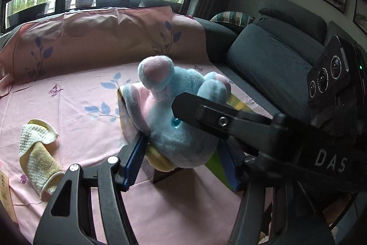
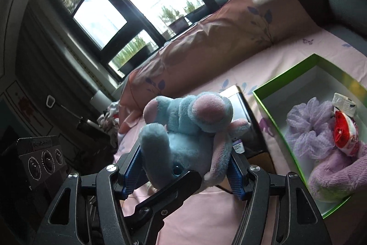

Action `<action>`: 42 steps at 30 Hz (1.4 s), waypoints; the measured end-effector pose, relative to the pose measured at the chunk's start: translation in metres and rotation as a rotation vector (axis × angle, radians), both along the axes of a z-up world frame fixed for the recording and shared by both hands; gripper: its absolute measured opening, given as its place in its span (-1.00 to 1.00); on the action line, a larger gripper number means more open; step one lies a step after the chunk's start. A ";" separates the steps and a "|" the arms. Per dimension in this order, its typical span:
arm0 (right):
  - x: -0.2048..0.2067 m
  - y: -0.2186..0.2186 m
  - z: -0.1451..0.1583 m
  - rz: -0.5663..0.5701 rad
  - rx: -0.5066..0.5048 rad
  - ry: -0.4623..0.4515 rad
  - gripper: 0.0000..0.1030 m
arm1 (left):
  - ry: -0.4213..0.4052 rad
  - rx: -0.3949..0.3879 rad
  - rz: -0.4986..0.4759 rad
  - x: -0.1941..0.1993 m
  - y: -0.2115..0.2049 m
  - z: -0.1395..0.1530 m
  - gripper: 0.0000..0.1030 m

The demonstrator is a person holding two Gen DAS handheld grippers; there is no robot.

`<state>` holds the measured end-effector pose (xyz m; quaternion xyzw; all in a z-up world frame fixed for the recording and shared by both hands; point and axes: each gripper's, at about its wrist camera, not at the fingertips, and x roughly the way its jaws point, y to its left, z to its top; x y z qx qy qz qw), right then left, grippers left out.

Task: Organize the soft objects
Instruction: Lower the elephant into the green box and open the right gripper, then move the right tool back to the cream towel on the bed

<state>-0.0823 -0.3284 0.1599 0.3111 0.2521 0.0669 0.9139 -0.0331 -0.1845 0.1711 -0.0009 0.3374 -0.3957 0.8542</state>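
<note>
Plush elephant [image 1: 174, 111] | clamped between left tongs [image 1: 183, 160]; right tongs [image 2: 183, 167]

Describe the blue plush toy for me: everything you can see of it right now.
The plush toy is a fluffy pale-blue animal with pink-lined round ears, pink patches on its limbs and a shiny dark bead eye. It hangs lifted above the pink floral sheet, tilted, clamped from both sides: the left tool pinches its body, the right tool grips it too. It is not yet in the green box, which lies beside it.
</note>
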 end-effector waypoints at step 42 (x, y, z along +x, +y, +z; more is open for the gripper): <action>-0.021 -0.045 0.004 -0.233 -0.091 -0.047 0.71 | -0.024 0.036 0.438 0.027 0.091 0.002 0.69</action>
